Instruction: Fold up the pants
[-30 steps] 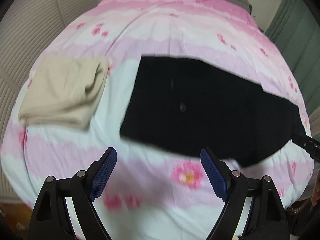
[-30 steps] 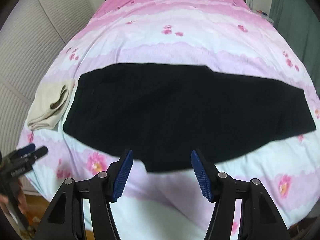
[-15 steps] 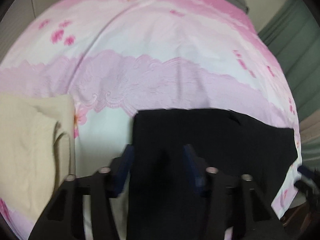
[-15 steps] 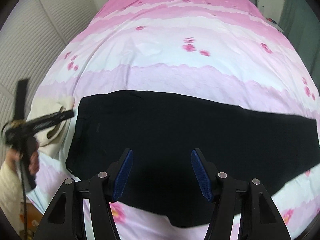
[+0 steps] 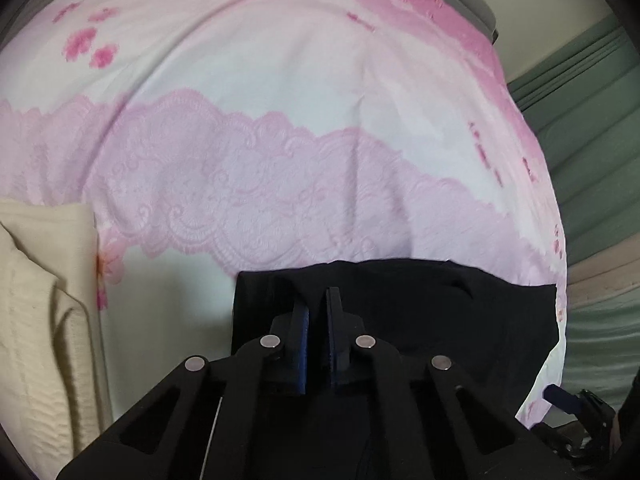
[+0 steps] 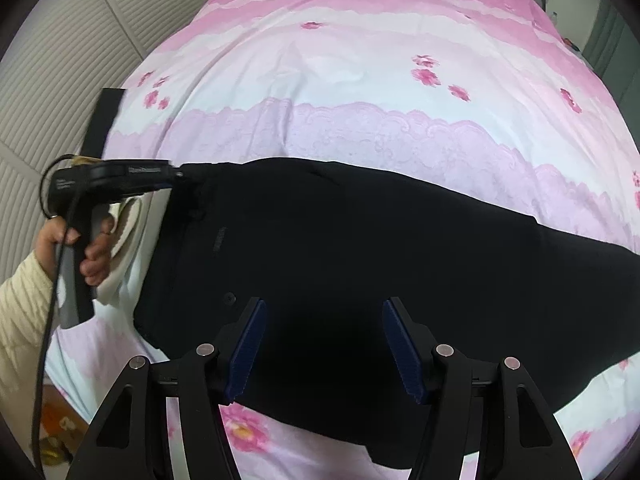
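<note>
Black pants (image 6: 360,248) lie flat across the pink bed, waist at the left, legs running right. In the left wrist view the pants (image 5: 460,320) fill the lower middle. My left gripper (image 5: 316,300) has its jaws nearly together on the far top corner of the waistband; from the right wrist view the left gripper (image 6: 180,174) reaches in from the left at that corner. My right gripper (image 6: 324,312) is open and empty, hovering over the near middle of the pants.
A folded beige garment (image 5: 44,320) lies on the bedspread (image 5: 280,120) left of the pants, partly hidden behind the hand (image 6: 96,252). White louvred doors (image 6: 48,80) stand at the left, a green curtain (image 5: 592,140) at the right.
My left gripper moved forward to the waistband's far corner and closed on it. My right gripper came closer over the pants and stayed open.
</note>
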Demonstrator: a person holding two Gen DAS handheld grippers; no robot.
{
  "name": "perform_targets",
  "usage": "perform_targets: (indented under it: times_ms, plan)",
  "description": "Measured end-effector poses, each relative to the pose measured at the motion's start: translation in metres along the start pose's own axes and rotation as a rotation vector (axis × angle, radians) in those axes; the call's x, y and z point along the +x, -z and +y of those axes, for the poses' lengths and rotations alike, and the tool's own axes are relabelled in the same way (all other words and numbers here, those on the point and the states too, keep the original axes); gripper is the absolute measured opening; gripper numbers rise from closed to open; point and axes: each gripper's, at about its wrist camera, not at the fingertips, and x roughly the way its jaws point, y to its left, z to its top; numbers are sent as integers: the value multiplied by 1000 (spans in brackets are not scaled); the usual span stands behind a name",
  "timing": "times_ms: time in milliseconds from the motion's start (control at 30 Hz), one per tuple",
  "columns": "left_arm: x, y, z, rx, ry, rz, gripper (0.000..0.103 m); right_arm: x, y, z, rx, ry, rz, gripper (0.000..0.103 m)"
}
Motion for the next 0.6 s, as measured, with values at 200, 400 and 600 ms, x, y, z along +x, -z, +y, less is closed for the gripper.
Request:
perform_targets:
  times_ms: [200, 400, 600]
  plan:
    - [-5, -9, 11, -41, -35, -62, 10, -5, -10, -3, 3, 3, -35, 61]
    - [-3, -3, -15, 87, -244, -31, 52, -19, -14, -12, 10, 69, -89, 61]
    - [-67, 31, -99, 336, -293, -151, 71, -65, 6, -48, 69, 86, -174, 61]
